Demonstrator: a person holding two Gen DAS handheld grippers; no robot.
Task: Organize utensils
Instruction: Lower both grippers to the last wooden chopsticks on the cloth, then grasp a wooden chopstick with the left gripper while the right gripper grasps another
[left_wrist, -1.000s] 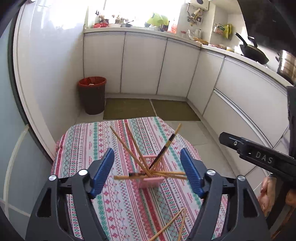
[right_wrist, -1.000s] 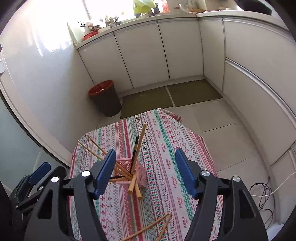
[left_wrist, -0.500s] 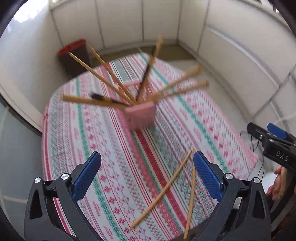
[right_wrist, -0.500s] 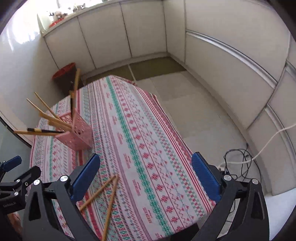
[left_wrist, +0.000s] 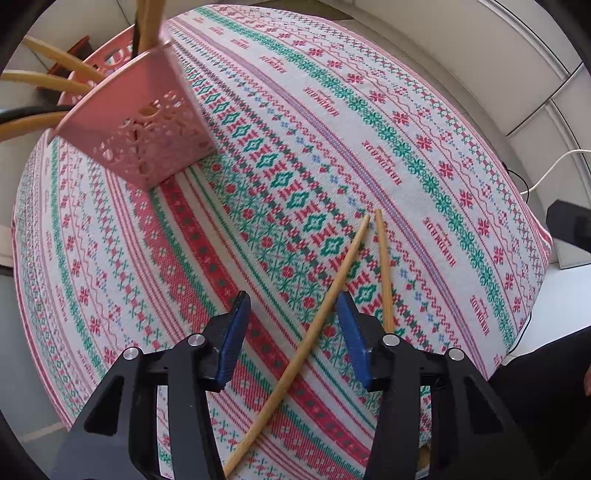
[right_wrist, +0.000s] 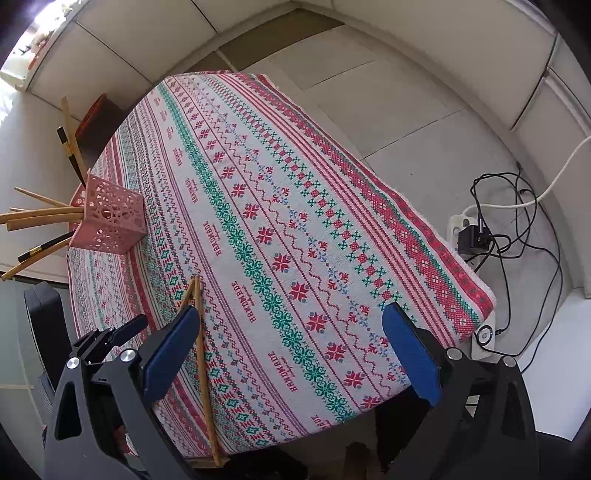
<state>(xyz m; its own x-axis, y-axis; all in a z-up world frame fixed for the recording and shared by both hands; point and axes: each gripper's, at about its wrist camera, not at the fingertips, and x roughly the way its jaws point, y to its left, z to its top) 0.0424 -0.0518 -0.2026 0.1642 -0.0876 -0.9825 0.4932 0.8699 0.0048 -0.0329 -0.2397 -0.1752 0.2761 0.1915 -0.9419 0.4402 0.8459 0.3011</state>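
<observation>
The left gripper (left_wrist: 291, 325), jaws just closing in but not yet touching, straddles the nearer bare wooden chopstick (left_wrist: 317, 317) on the patterned desk (left_wrist: 424, 122); its long axis runs diagonally through the gap, tip pointing up-right (second chopstick (left_wrist: 384, 273) just outside the right jaw). The right gripper (right_wrist: 291, 347) gapes wide, empty. The pink perforated plastic holder (left_wrist: 147, 122) stands up-left.
</observation>
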